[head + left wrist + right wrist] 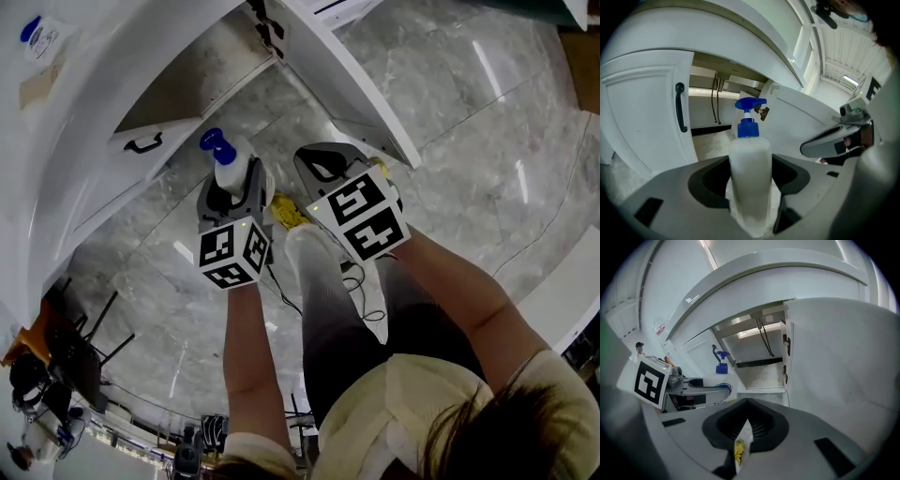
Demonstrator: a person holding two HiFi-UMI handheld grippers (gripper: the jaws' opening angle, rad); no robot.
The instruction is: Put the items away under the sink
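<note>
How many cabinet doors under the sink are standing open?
2. The left door, with a black handle, hangs open on one side of the cupboard; the right door hangs open on the other. No more doors show.

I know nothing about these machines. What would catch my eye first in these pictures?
First comes the white spray bottle with its blue trigger top, clamped in the left gripper at the centre of that gripper's view. Next, the right gripper pinches a thin white-and-yellow packet. Ahead of both stands a white cabinet with its doors open and dark hoses hanging inside.
</note>
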